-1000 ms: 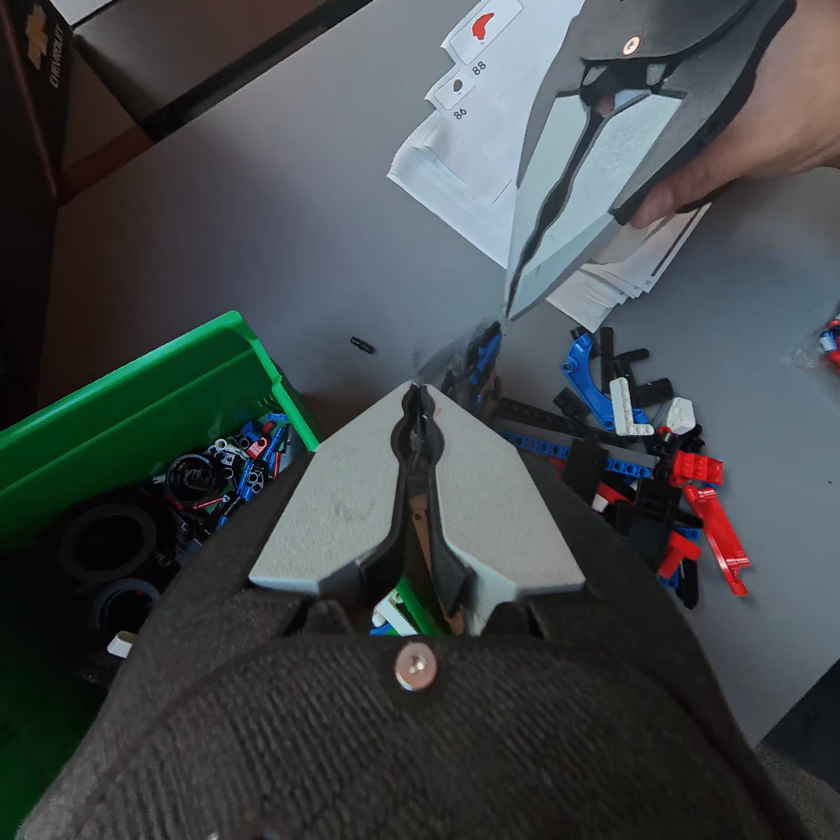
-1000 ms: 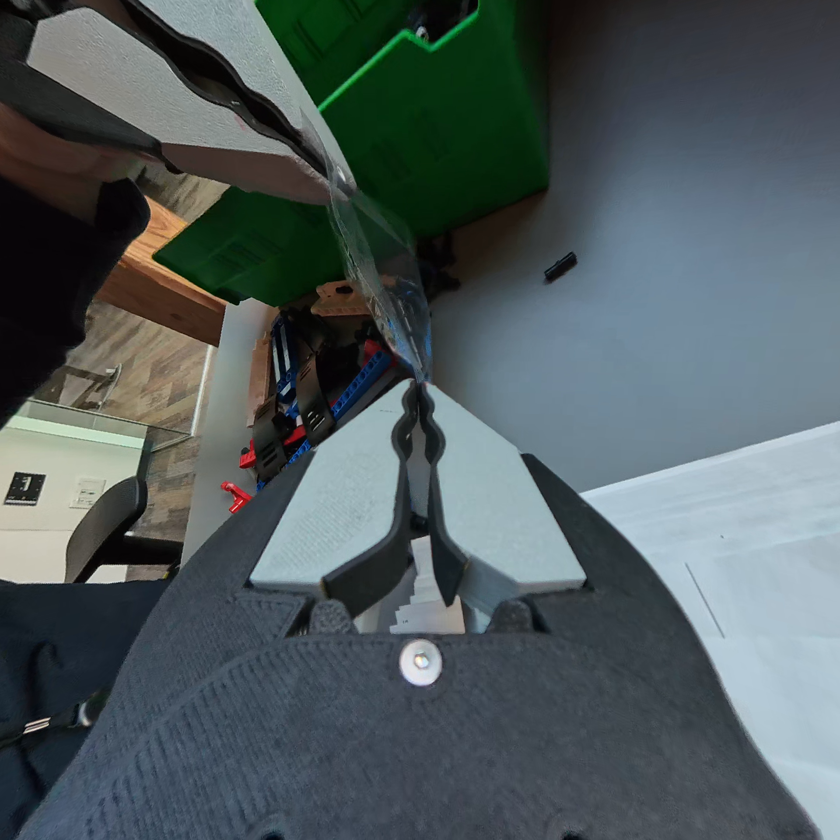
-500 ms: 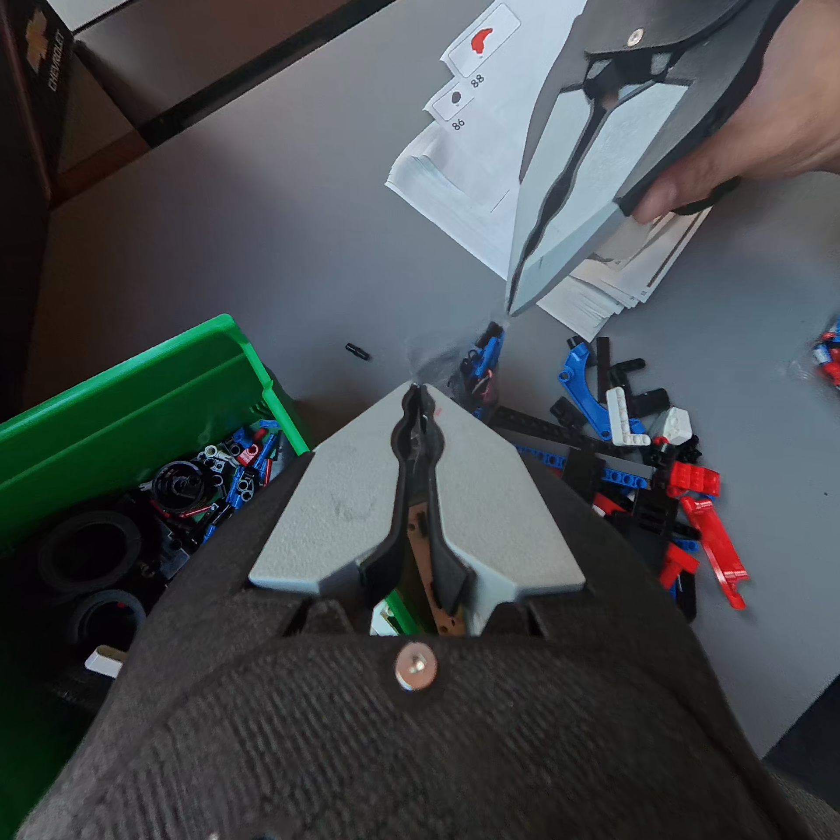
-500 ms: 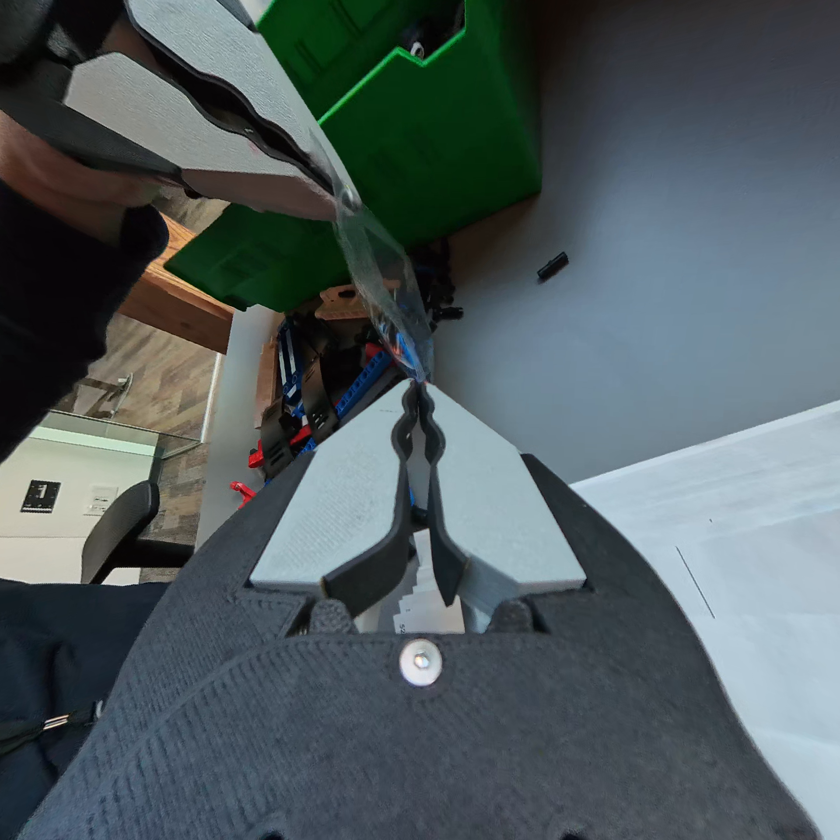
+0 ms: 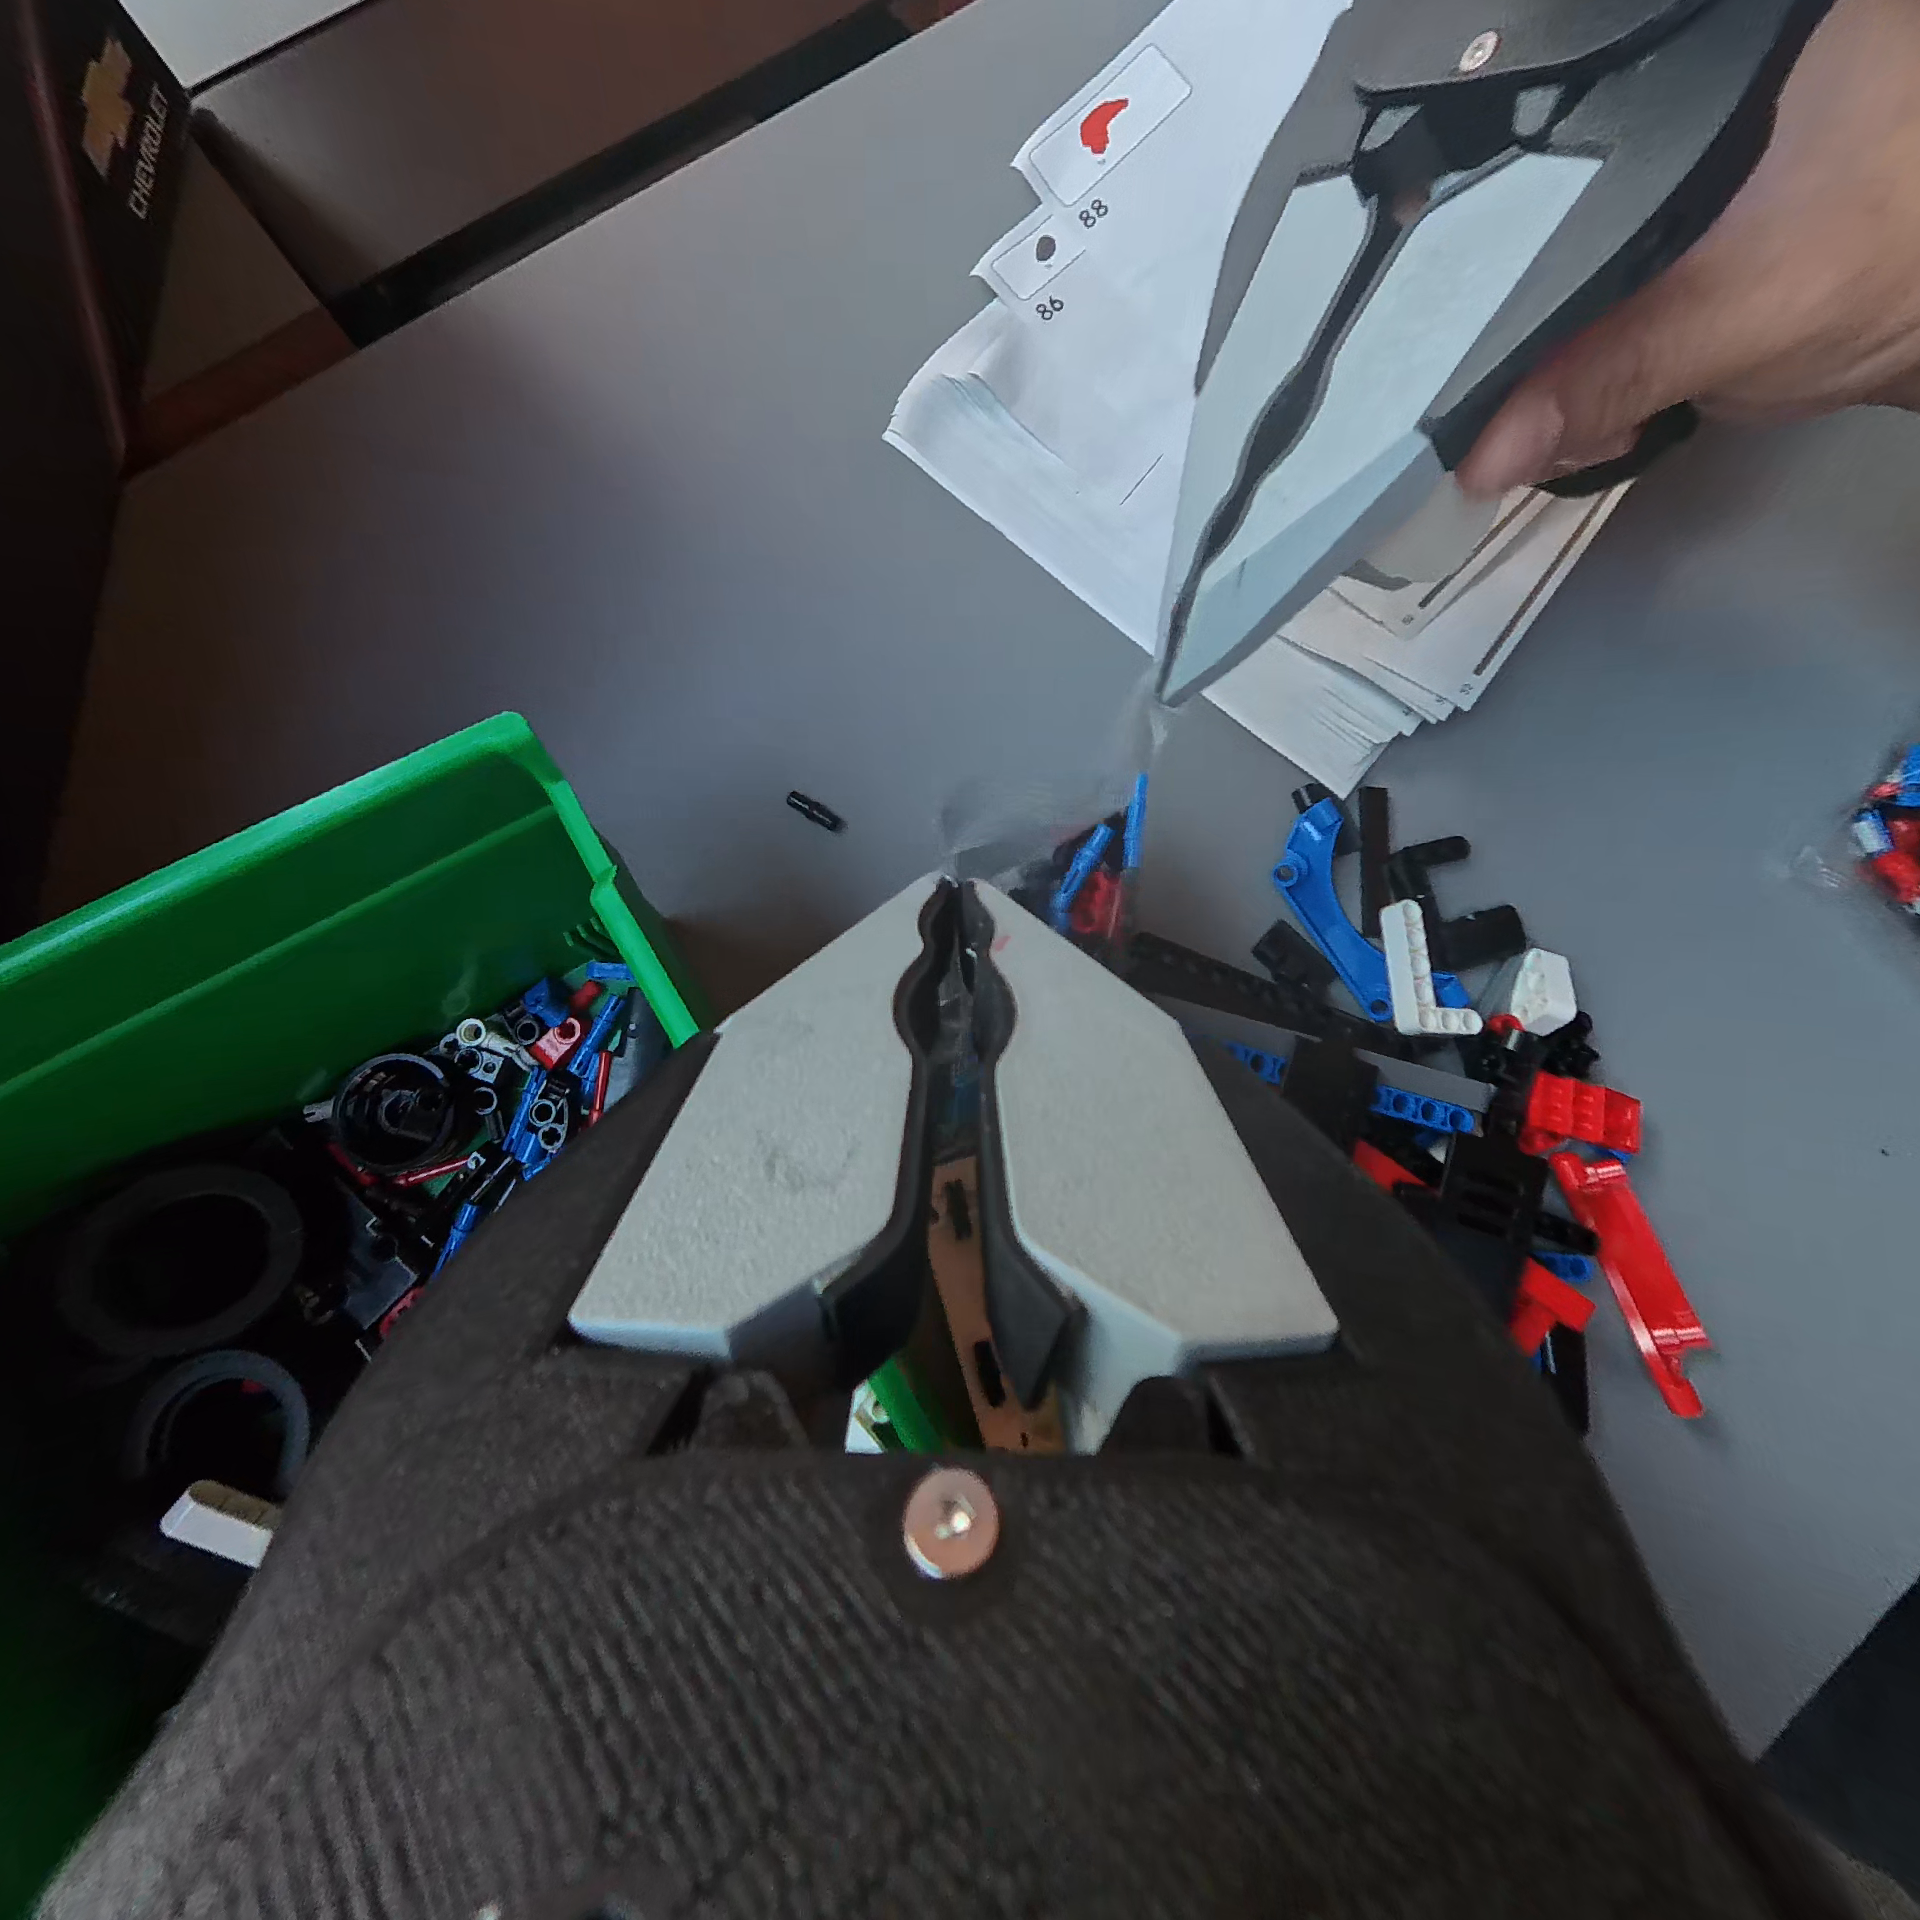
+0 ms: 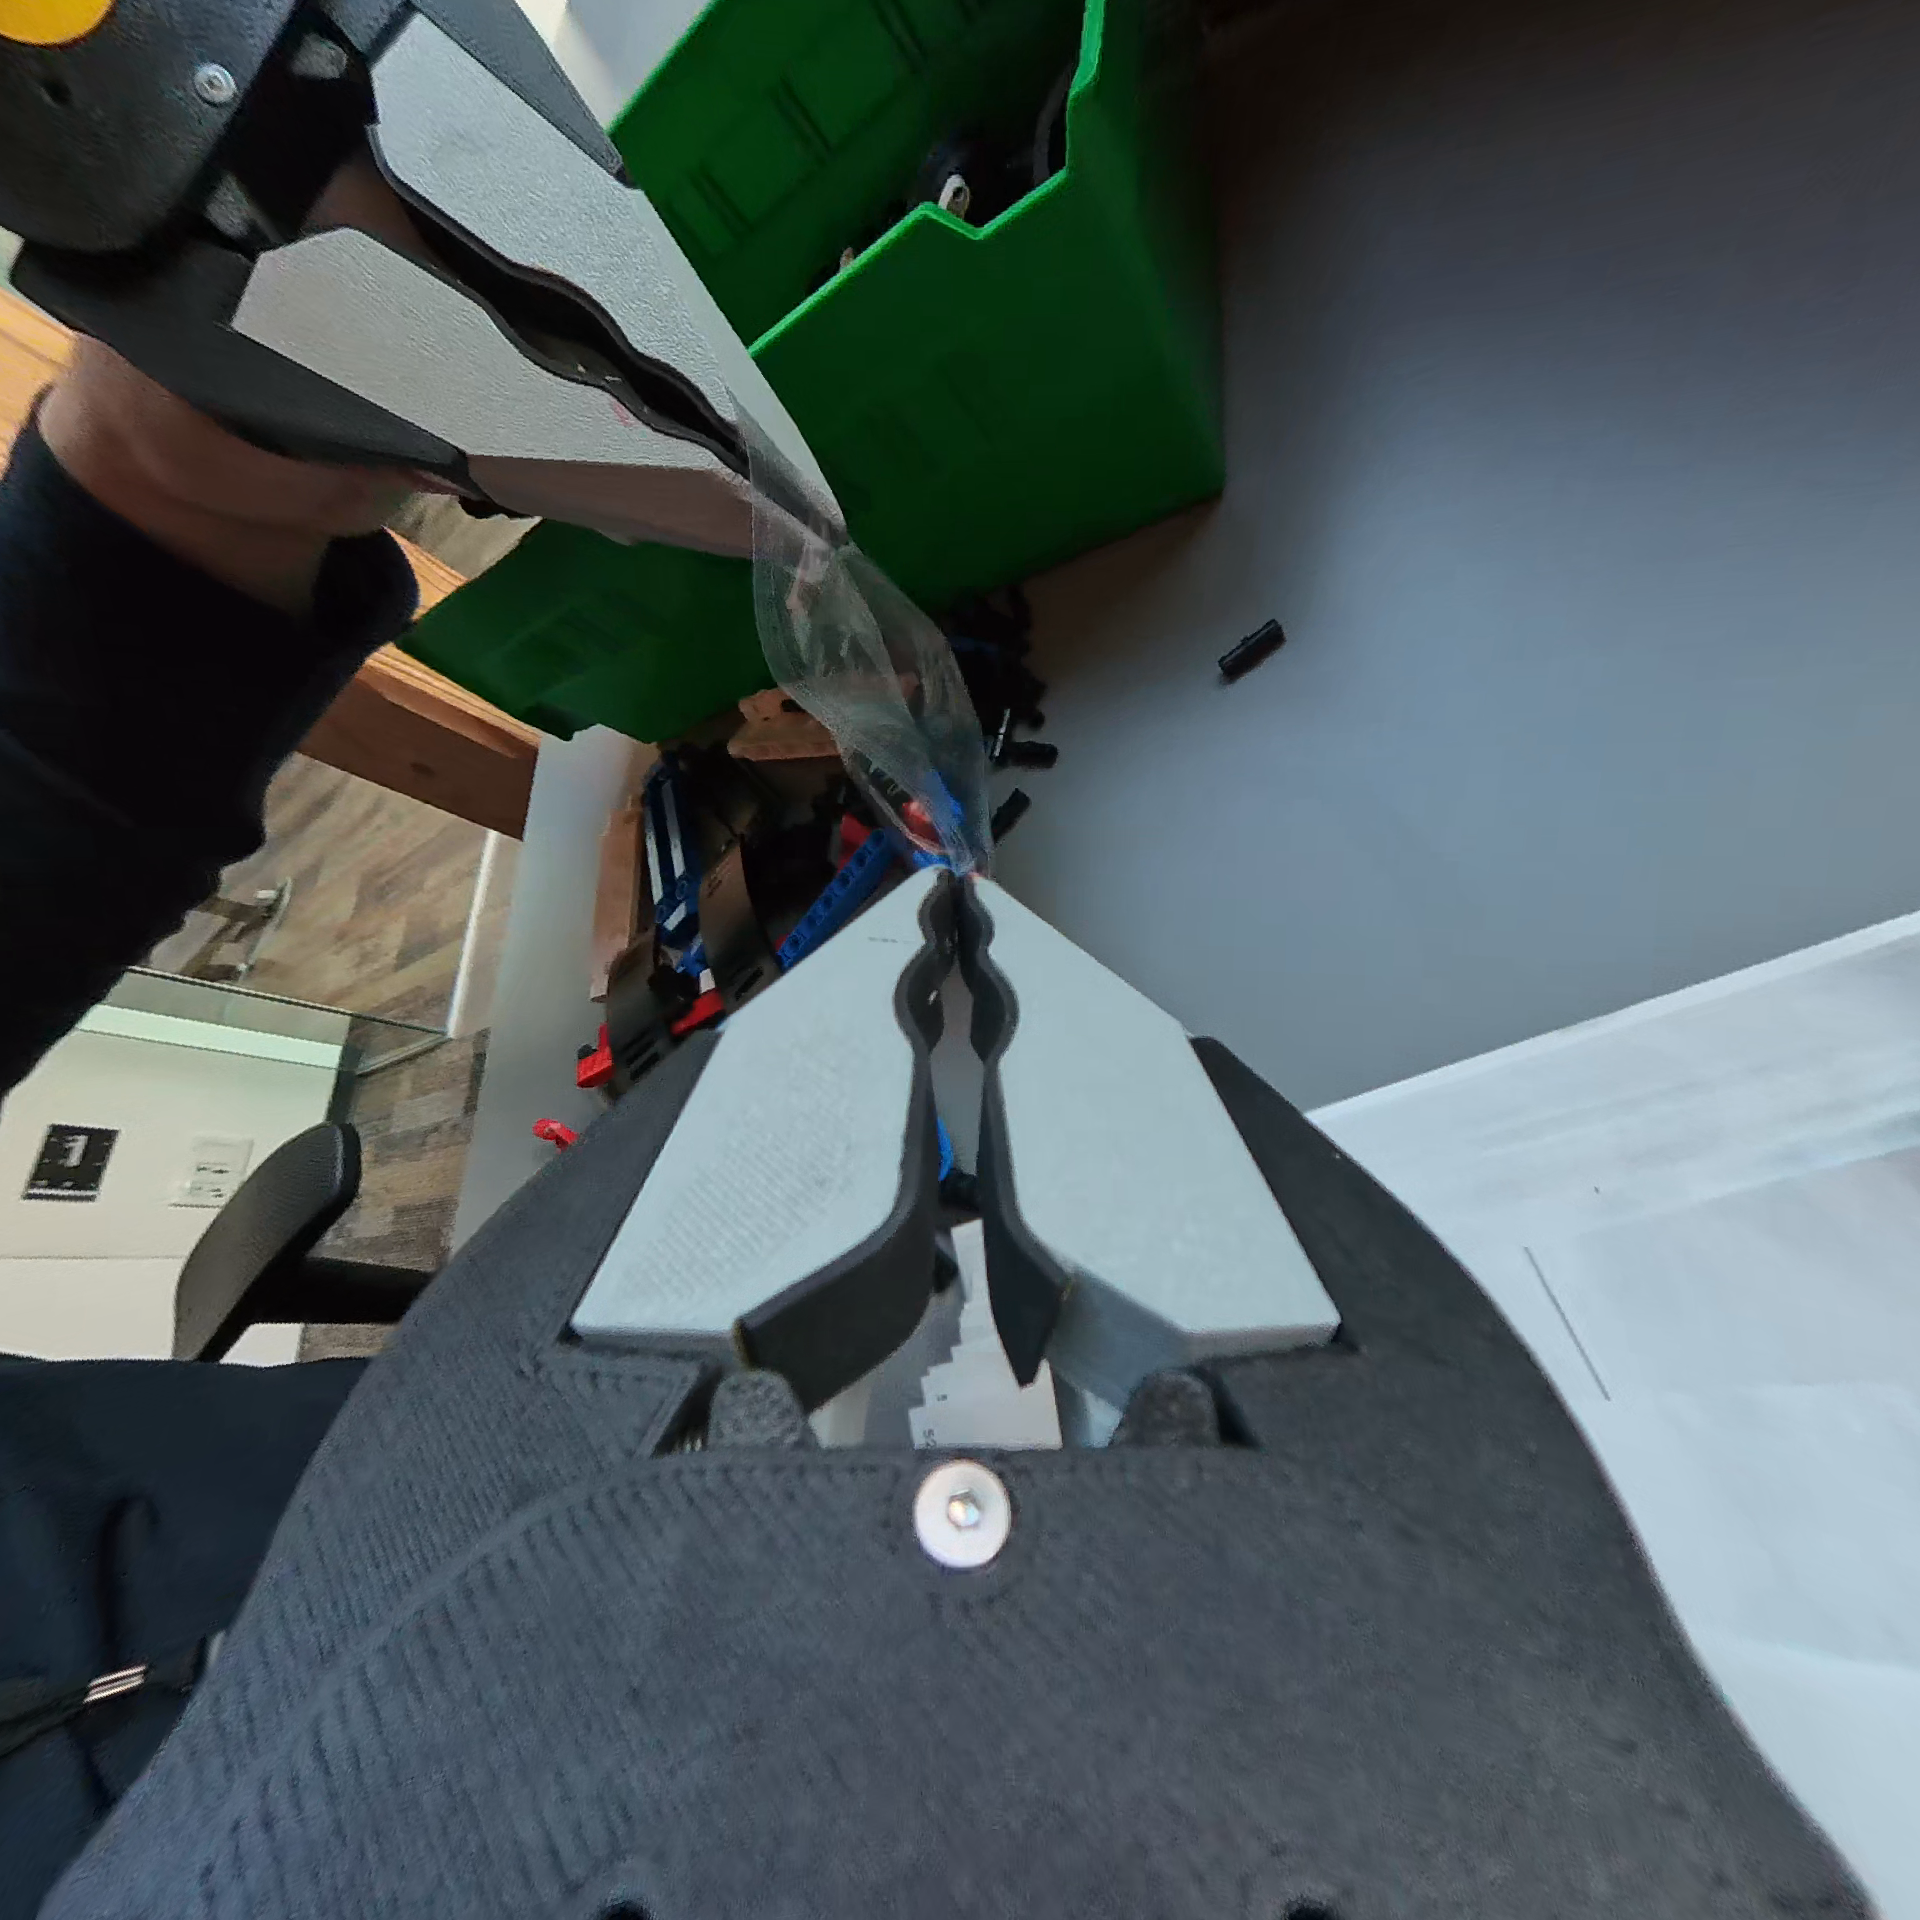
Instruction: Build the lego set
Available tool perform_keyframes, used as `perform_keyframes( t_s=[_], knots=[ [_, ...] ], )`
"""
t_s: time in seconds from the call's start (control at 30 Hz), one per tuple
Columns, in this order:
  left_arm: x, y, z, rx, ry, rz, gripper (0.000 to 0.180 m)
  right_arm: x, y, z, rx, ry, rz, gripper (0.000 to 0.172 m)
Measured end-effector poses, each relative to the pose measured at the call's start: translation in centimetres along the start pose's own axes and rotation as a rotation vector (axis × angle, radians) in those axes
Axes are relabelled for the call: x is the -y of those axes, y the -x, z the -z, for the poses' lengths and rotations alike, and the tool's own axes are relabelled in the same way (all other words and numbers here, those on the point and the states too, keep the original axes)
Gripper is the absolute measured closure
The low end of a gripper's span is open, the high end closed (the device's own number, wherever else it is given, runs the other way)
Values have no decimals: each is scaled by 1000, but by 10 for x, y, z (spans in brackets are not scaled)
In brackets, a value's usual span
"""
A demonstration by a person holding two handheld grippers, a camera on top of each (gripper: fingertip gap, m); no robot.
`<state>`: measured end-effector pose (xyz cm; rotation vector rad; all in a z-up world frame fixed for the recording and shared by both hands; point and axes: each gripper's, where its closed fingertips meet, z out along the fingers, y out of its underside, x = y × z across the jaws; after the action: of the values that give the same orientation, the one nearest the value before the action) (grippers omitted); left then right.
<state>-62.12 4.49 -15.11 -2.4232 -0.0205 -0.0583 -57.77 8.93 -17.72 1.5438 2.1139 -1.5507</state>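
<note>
the left gripper (image 5: 956,883) has its fingertips closed on one end of a clear plastic bag (image 6: 862,665). the right gripper (image 6: 958,878) has its fingertips closed on the opposite end of the same bag. the film is stretched taut in the air between the two tips, above the grey table (image 5: 540,540). small blue and red parts sit inside the bag, bunched toward the right gripper's end.

in the left wrist view, the right gripper (image 5: 1169,691) enters from the upper right, held by a hand (image 5: 1766,312). in the right wrist view, the left gripper (image 6: 748,468) enters from the upper left, held by a hand in a dark sleeve (image 6: 156,665).

surrounding items:
- a green bin (image 5: 312,883) stands to the left of the left gripper. it contains black tyres and mixed small building parts.
- a pile of loose building parts (image 5: 1455,1091) in black, blue, red and white lies on the table to the right of the left gripper.
- a stack of white printed sheets (image 5: 1039,447) lies on the table beyond the pile, under the right gripper.
- a single short black pin (image 5: 816,810) lies alone on the table between the bin and the bag.
- a second small bag of parts (image 5: 1886,842) lies at the right edge of the table.
</note>
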Motion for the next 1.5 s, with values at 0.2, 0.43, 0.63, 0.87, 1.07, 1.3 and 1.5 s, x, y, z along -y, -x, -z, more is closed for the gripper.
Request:
perform_keyframes(
  t_s=[0.2, 0.43, 0.63, 0.87, 1.07, 1.3, 1.5],
  knots=[
    [3, 1, 1, 10, -17, -1, 180, -2, -1, 1, -4, 30, 13, 172],
    [2, -1, -1, 5, -23, 1, 180, 4, -6, 6, -45, 26, 59, 172],
    [6, -3, 4, 3, -48, 6, 180, 9, 5, 14, 7, -22, 49, 172],
    [3, -5, 1, 4, -49, 15, 180, 3, 4, 11, -23, 17, 57, 172],
    [5, -5, 3, 6, -58, 14, 180, -2, 0, 12, -55, 48, 65, 172],
    [6, -7, 3, 7, -64, 4, 180, -1, 0, 17, -110, 57, 117, 172],
    [7, -6, 4, 8, -69, 7, 180, 8, 6, 22, -80, 3, 103, 172]
  ],
)
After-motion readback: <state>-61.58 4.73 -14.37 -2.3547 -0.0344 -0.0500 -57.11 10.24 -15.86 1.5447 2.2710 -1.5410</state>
